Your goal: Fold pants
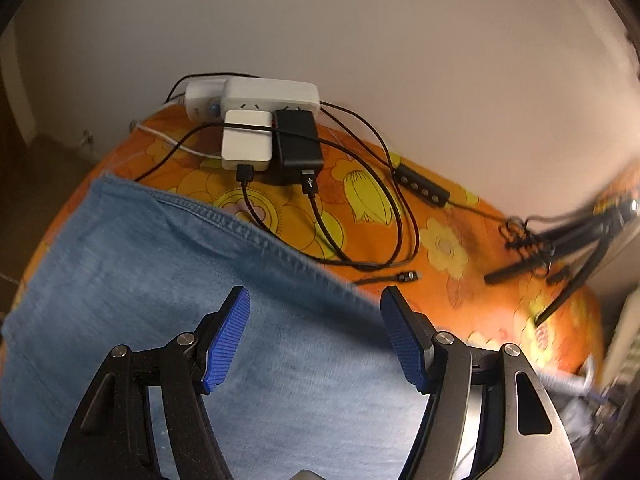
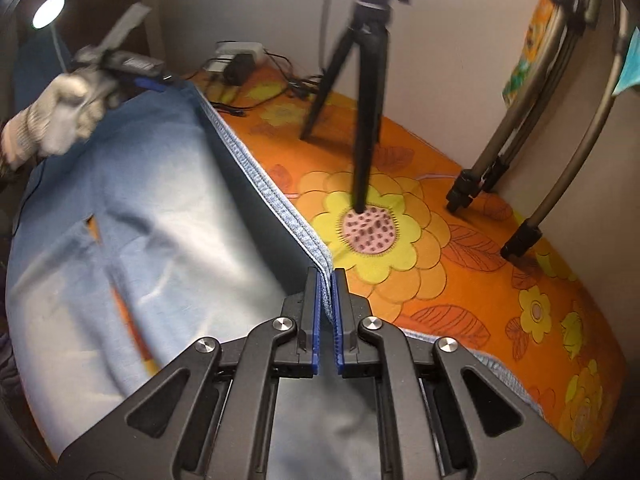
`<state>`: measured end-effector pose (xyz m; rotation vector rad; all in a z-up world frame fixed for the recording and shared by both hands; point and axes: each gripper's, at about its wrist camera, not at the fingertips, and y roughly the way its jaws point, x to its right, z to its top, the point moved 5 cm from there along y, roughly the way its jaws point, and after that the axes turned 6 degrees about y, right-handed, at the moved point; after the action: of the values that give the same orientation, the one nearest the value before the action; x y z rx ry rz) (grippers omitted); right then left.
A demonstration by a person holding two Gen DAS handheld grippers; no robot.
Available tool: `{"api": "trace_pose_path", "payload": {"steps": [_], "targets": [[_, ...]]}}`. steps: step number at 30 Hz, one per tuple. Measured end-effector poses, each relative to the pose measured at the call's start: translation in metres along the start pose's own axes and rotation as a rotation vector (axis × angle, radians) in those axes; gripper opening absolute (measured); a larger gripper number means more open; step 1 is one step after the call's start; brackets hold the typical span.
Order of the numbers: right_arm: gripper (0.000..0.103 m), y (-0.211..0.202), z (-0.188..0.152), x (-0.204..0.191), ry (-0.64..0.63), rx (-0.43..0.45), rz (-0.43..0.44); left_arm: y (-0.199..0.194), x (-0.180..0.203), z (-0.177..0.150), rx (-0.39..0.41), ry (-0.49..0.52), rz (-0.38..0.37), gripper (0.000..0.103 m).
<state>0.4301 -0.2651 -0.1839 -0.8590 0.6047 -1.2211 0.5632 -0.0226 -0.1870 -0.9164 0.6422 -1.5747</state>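
Light blue denim pants [image 2: 152, 200] lie spread over an orange flowered sheet [image 2: 460, 280]. My right gripper [image 2: 327, 276] is shut on the stitched hem edge of the pants [image 2: 280, 196] and holds it raised a little. My left gripper [image 1: 316, 300] is open, its blue pads [image 1: 226, 340] wide apart just above the pants [image 1: 160, 280] near their hemmed edge [image 1: 256, 236]. In the right wrist view the left gripper [image 2: 156, 82] shows at the far corner of the pants, held by a gloved hand [image 2: 60, 116].
White power strips with a white and a black charger [image 1: 272, 136] and several black cables [image 1: 360, 216] lie by the wall. A black tripod [image 2: 360, 92] stands on the sheet; grey tripod legs [image 2: 520, 152] stand at the right. A lamp [image 2: 48, 10] glows far left.
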Motion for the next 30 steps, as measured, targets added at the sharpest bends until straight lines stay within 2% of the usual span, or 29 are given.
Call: {"api": "trace_pose_path", "payload": {"steps": [5, 11, 24, 28, 29, 30], "targets": [[0.006, -0.007, -0.01, -0.029, -0.058, 0.005, -0.019, 0.013, -0.013, 0.002, -0.04, -0.077, -0.022, 0.068], [0.006, -0.016, -0.013, -0.034, -0.066, 0.019, -0.036, 0.029, -0.035, -0.003, -0.072, -0.173, -0.021, 0.068], [0.006, -0.032, -0.009, -0.035, -0.041, 0.06, -0.059, 0.03, -0.038, -0.026, -0.149, -0.166, 0.006, 0.068], [0.006, -0.037, -0.005, -0.035, -0.039, 0.077, -0.066, 0.03, -0.044, -0.025, -0.113, -0.186, 0.01, 0.064], [0.006, -0.038, -0.004, -0.037, -0.043, 0.078, -0.066, 0.03, -0.045, -0.024, -0.104, -0.191, 0.01, 0.054], [0.006, -0.039, -0.005, -0.038, -0.047, 0.079, -0.068, 0.03, -0.046, -0.024, -0.097, -0.196, 0.01, 0.048]]}}
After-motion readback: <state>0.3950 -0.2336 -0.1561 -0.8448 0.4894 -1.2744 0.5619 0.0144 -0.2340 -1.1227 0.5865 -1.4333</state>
